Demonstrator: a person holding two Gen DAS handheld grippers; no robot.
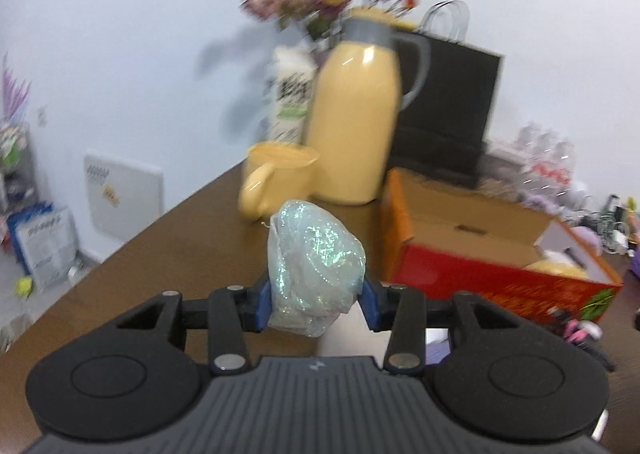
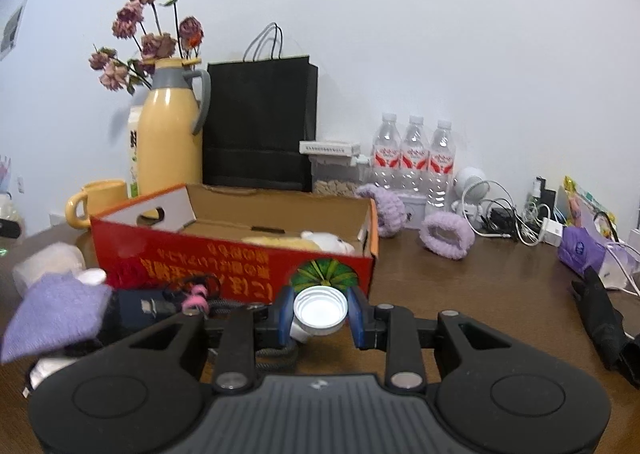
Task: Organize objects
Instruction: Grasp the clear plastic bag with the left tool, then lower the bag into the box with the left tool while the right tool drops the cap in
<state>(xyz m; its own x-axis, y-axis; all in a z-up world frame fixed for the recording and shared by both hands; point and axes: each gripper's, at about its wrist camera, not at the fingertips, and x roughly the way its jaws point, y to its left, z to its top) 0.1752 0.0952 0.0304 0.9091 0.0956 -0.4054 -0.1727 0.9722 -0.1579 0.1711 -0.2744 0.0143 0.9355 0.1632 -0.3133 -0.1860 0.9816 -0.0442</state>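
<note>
My left gripper is shut on a shimmery translucent fabric bundle and holds it above the brown table, left of the open red cardboard box. My right gripper is shut on a small white jar, its open mouth facing the camera, just in front of the red box. The box holds a yellow item and a white plush.
A yellow thermos, a yellow mug, a black paper bag and dried flowers stand behind the box. Water bottles, purple scrunchies, cables and a black glove lie right. A purple cloth and a tissue pack lie left.
</note>
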